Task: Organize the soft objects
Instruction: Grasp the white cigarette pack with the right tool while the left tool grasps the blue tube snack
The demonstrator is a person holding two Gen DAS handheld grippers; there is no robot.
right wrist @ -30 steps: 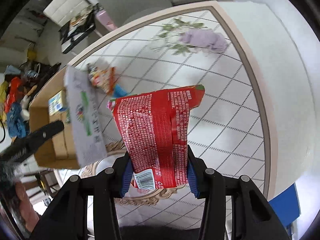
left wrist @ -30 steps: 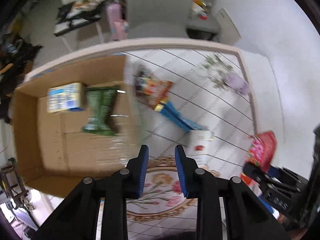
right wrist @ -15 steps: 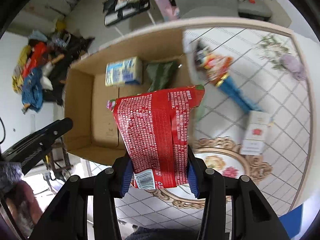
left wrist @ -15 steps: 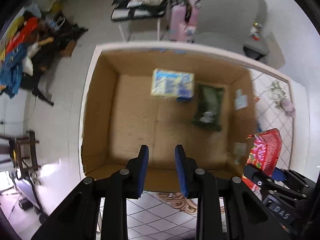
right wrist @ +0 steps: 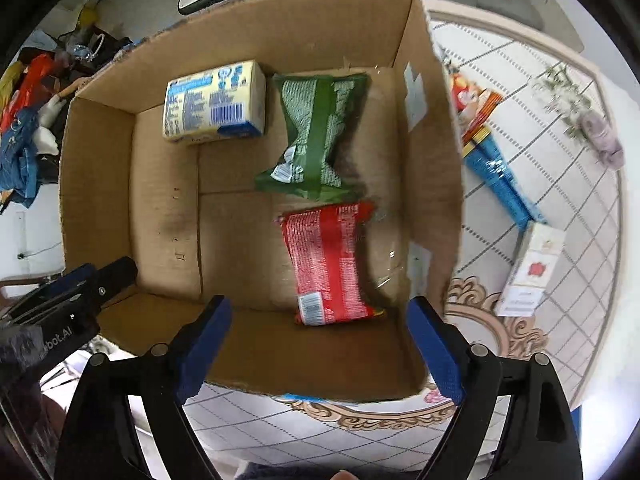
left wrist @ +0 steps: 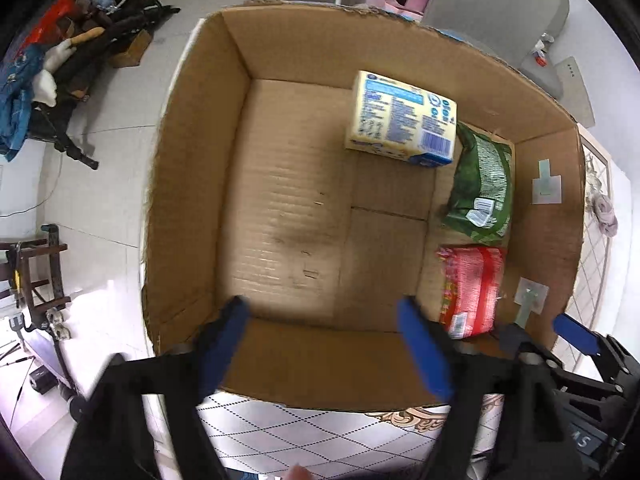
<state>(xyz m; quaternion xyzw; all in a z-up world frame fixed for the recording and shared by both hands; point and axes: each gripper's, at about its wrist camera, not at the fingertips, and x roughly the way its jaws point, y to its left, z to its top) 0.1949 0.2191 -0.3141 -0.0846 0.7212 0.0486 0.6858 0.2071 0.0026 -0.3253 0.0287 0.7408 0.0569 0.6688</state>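
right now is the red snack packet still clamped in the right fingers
No, the red snack packet lies on the floor of the cardboard box, and the right gripper fingers stand wide apart with nothing between them.

- The left tool (left wrist: 324,340) points straight down, its blue pads (left wrist: 222,344) spread wide — the jaws have just been opening, with nothing between them.
- The right tool (right wrist: 320,348) also points straight down, jaws just opened wide, gripping nothing.
- In the right view the left tool (right wrist: 72,296) sits at the left edge.
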